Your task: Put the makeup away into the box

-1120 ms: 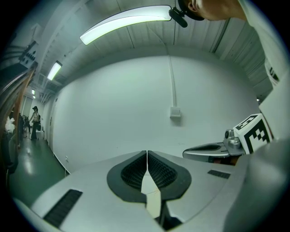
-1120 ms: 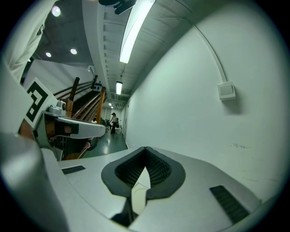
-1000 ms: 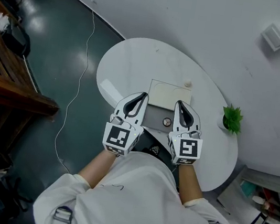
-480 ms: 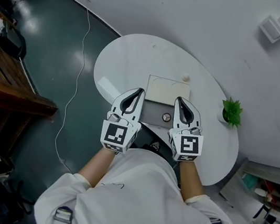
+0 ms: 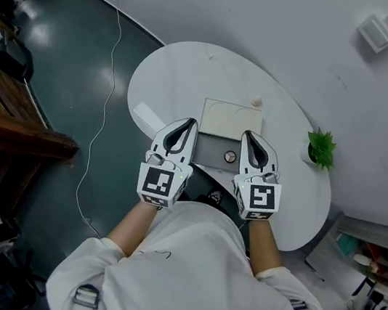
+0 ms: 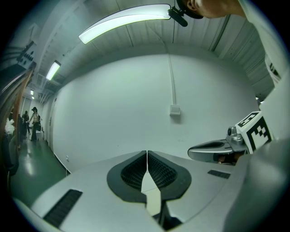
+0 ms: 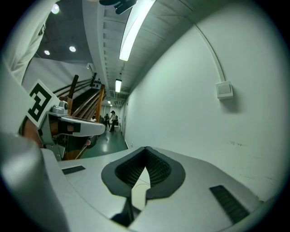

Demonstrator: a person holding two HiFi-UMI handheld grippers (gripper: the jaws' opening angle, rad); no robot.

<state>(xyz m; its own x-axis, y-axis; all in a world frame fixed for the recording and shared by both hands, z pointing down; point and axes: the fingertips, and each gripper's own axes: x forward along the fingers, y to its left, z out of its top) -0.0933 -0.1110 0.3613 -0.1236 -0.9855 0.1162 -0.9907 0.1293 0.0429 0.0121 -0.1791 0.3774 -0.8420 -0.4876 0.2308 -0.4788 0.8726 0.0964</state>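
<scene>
In the head view an open box sits on the white oval table (image 5: 185, 75). Its cream lid (image 5: 232, 119) is raised at the back, and its grey inside (image 5: 209, 152) holds a small round makeup pot (image 5: 230, 156). A small pale item (image 5: 256, 102) stands on the table just behind the lid. My left gripper (image 5: 191, 121) (image 6: 147, 154) hovers shut and empty at the box's left side. My right gripper (image 5: 247, 134) (image 7: 146, 149) is shut and empty at the box's right side. Each gripper view looks over the table at the white wall, with the other gripper alongside.
A small green potted plant (image 5: 320, 148) stands at the table's right end. A thin cable (image 5: 104, 99) runs over the dark floor left of the table, and wooden railings (image 5: 8, 119) lie further left. Cluttered shelves (image 5: 369, 275) stand at the lower right.
The head view has shifted a little, so the table and box sit slightly higher and further left in the picture. Both grippers keep the same pose, shut and side by side.
</scene>
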